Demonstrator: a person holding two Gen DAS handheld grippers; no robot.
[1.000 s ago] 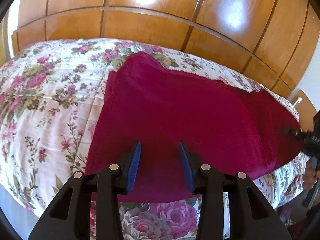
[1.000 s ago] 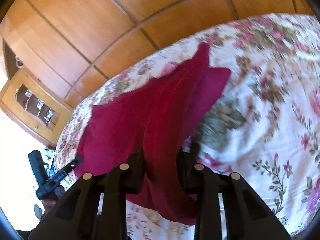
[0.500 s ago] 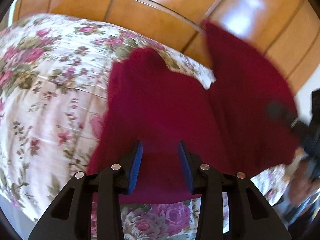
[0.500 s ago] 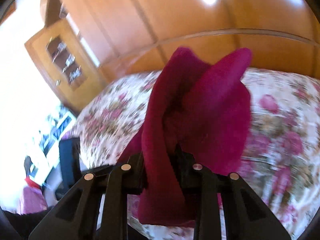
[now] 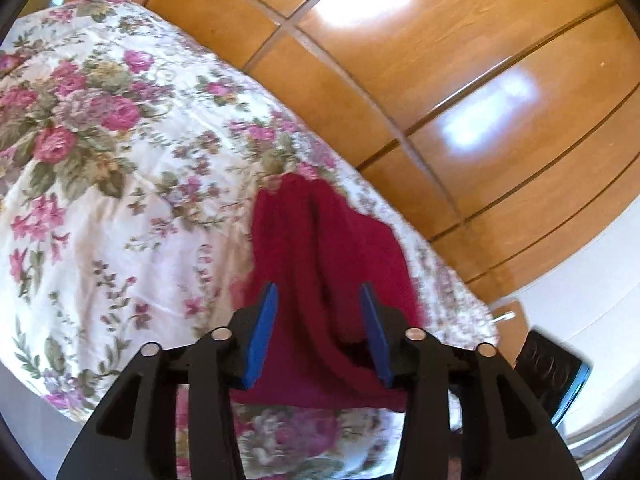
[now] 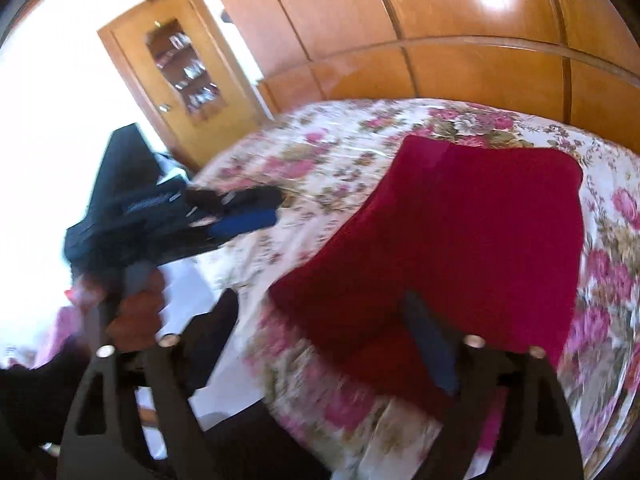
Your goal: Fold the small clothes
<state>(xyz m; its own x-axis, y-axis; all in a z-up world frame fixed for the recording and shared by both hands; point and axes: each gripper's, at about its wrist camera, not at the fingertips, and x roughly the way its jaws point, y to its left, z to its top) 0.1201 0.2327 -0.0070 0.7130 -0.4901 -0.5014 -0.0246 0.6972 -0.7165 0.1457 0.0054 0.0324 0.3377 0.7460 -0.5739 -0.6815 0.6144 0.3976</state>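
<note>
A dark red cloth (image 6: pixel 460 240) lies folded on the floral bedspread (image 6: pixel 320 160). In the left wrist view the red cloth (image 5: pixel 320 248) is a narrow, rumpled heap running away from me. My left gripper (image 5: pixel 319 330) hovers over its near end. Its jaws are opening, and the blue pads (image 5: pixel 262 332) stand apart with cloth showing between them, not pressed. My right gripper (image 6: pixel 320 328) is also opening, very wide, above the cloth's near left corner and gripping nothing. The left gripper (image 6: pixel 264 210) shows at the bed's left edge in the right wrist view.
Glossy wooden wardrobe panels (image 5: pixel 460 92) stand behind the bed. A wooden cabinet with a glass door (image 6: pixel 180 68) is at the far left. The bedspread (image 5: pixel 100 160) is bare left of the cloth. A black flat object (image 5: pixel 552 376) lies past the bed's right edge.
The right gripper carried a lifted edge of the cloth across, then let it go and opened wide. The cloth now lies folded. The left gripper rolled, swung aside and widened a little.
</note>
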